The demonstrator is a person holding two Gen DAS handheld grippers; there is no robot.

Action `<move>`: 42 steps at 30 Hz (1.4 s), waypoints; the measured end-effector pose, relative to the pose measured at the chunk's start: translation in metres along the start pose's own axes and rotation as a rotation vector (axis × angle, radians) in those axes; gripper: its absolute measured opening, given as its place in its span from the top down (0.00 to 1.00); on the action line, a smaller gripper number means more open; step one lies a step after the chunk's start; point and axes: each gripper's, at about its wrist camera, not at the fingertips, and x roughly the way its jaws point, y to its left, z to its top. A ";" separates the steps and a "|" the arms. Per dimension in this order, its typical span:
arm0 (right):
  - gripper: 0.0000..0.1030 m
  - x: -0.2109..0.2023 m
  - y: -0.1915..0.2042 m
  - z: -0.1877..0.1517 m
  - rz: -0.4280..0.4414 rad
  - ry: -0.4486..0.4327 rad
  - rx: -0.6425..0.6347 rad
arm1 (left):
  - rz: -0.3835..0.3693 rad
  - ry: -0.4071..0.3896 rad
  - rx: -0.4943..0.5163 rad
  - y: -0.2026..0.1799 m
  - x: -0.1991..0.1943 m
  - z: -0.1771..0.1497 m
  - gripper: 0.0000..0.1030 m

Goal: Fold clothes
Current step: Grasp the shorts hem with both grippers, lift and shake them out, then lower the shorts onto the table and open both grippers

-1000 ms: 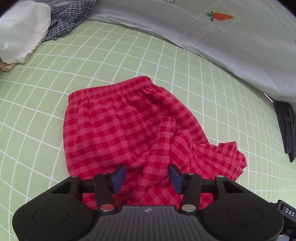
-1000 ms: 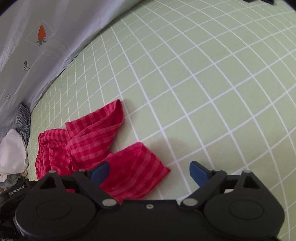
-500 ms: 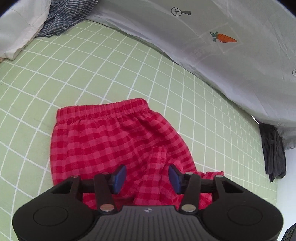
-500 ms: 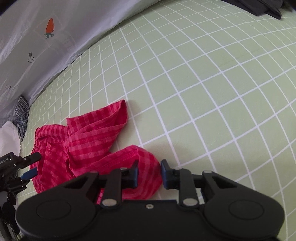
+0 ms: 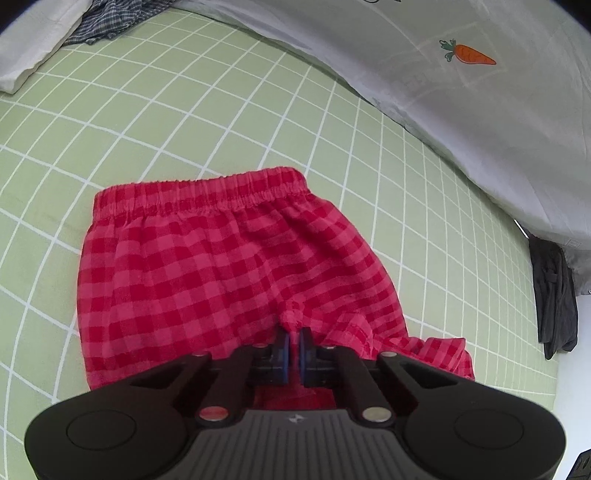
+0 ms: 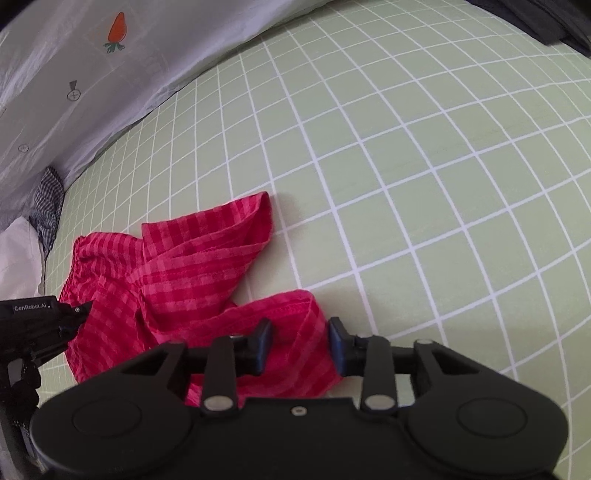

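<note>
Red checked shorts (image 5: pixel 207 266) lie on the green grid bedsheet (image 5: pixel 184 122), waistband at the far end. My left gripper (image 5: pixel 294 349) is shut on a pinched fold of the shorts near the crotch. In the right wrist view the shorts (image 6: pixel 184 273) lie crumpled, one leg pointing away. My right gripper (image 6: pixel 300 345) is open, its pads on either side of the near leg hem, which lies between them. The left gripper's body (image 6: pixel 40 321) shows at the left edge of that view.
A grey quilt with a carrot print (image 5: pixel 469 55) runs along the far side. A white pillow (image 5: pixel 33 40) and a blue checked garment (image 5: pixel 107 18) lie at the far left. A dark garment (image 5: pixel 554 295) hangs at the right edge.
My left gripper has closed on a fold of the shorts. My right gripper, nearly shut half a second ago, has opened wider around the leg hem.
</note>
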 end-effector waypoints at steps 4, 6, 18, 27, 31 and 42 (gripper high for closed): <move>0.97 -0.003 0.003 -0.001 -0.009 -0.026 -0.051 | 0.012 -0.029 -0.032 0.005 -0.007 0.001 0.99; 0.98 -0.021 0.004 0.013 -0.016 -0.112 -0.056 | 0.011 -0.057 -0.035 0.002 -0.011 0.011 0.99; 0.99 -0.137 0.013 0.086 -0.059 -0.643 -0.094 | -0.227 -0.474 0.084 -0.092 -0.136 0.085 0.99; 0.99 -0.184 0.013 0.019 -0.126 -0.681 -0.230 | -0.075 -0.395 0.045 -0.043 -0.158 -0.021 0.99; 0.97 -0.120 -0.020 -0.025 -0.163 -0.368 -0.169 | 0.095 -0.165 -0.084 0.015 -0.106 -0.075 0.98; 0.00 -0.108 -0.038 -0.037 -0.178 -0.351 -0.034 | 0.198 -0.257 -0.076 0.043 -0.127 -0.071 0.30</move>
